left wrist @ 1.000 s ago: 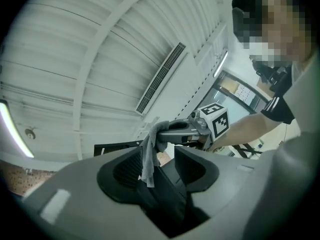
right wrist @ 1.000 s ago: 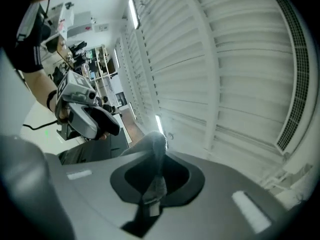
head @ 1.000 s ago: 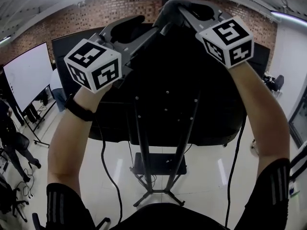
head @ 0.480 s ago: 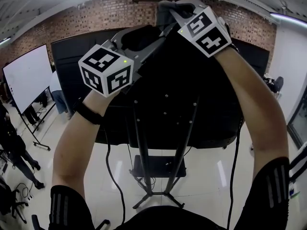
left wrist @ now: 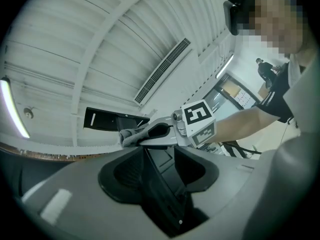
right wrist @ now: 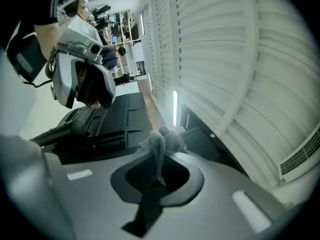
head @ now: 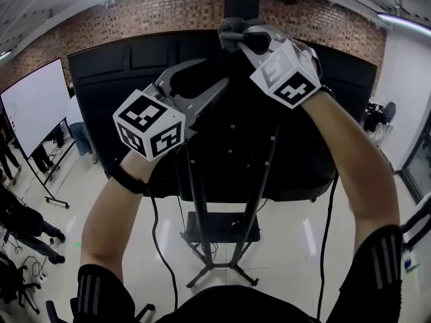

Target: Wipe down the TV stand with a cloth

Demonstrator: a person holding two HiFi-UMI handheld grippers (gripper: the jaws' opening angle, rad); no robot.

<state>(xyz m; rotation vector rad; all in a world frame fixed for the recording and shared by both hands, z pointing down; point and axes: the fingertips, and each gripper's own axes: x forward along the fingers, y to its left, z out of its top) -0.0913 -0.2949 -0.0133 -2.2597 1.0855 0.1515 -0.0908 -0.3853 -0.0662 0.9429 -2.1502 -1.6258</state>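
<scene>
A red brick wall (head: 135,15) and a glossy white floor (head: 296,247) are seen behind and below the work. In front of the wall, a large black flat screen (head: 283,147) is seen from its back. It is carried on a black metal TV stand (head: 194,207) with two slanted uprights, a small shelf and a spread foot resting on the floor. A white board on a wheeled frame (head: 34,103) is set at the left, well apart from the stand.

Both arms are raised toward the top of the screen. The left claw (head: 219,85) is held near the screen's upper back, with its jaws pressed together and nothing between them. The right claw (head: 232,38) is held higher and is clamped on a small crumpled grey cloth (right wrist: 161,143). The cloth is carried at the screen's top edge, though whether it touches that edge cannot be told.
</scene>
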